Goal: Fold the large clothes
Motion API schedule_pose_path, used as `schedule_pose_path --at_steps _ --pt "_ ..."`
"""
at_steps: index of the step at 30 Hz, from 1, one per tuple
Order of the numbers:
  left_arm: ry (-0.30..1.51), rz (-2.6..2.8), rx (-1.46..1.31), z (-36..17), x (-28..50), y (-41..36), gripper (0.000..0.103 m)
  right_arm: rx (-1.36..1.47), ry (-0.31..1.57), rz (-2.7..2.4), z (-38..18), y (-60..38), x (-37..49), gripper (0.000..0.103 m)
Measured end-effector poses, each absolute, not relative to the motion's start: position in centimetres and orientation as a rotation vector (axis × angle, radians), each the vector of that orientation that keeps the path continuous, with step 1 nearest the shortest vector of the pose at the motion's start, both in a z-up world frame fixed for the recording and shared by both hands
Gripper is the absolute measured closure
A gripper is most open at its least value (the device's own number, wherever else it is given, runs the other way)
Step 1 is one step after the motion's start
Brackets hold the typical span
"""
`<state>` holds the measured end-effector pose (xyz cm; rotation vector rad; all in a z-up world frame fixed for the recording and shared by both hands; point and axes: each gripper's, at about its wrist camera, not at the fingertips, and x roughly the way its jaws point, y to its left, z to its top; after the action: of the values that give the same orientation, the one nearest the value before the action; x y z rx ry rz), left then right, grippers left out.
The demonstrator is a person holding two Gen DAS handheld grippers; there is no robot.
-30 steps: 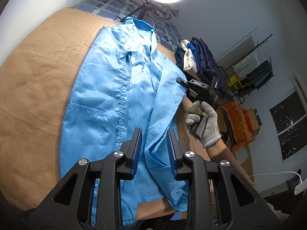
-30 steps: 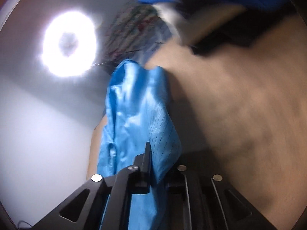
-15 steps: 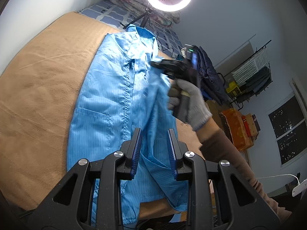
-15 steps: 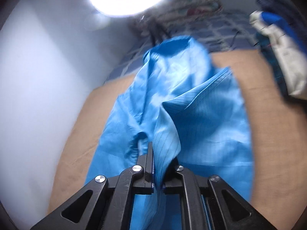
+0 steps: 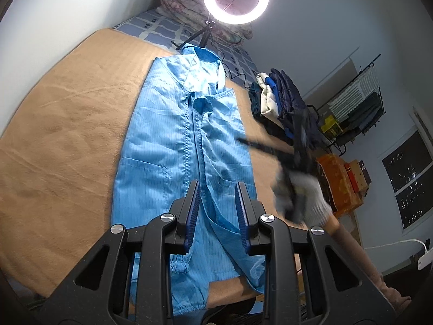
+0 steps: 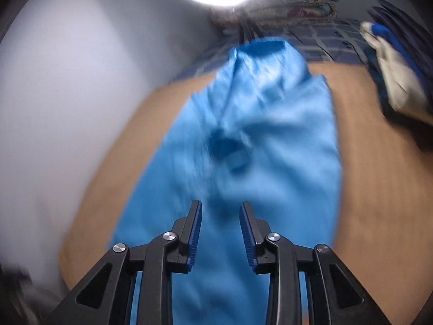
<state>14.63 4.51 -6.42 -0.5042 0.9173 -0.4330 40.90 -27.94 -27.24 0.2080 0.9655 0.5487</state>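
Right gripper (image 6: 220, 230) has released the sleeve; jaws opening, nothing between them. Coat (image 5: 186, 146) lies flat on the blanket (image 5: 67, 135), sleeve now folded inward. Left gripper (image 5: 217, 214) hovers parted, empty.

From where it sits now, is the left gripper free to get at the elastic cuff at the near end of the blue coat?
Probably yes. The left gripper has nothing between its jaws, the elastic cuff lies uncovered just below it on the blue coat, and the right gripper is off to the side.
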Motion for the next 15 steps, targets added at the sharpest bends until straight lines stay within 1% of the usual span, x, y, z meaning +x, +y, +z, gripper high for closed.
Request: schedule_pose_path --at_steps 7,15 --pt "0.896 -0.431 -0.504 -6.2 13.6 5.2 0.078 0.187 1.077 0.585 -30.3 -31.5 29.1 0.076" --pt "0.882 -0.375 -0.478 -6.7 13.1 6.4 0.078 0.198 1.127 0.688 -30.4 -29.7 21.0 0.076"
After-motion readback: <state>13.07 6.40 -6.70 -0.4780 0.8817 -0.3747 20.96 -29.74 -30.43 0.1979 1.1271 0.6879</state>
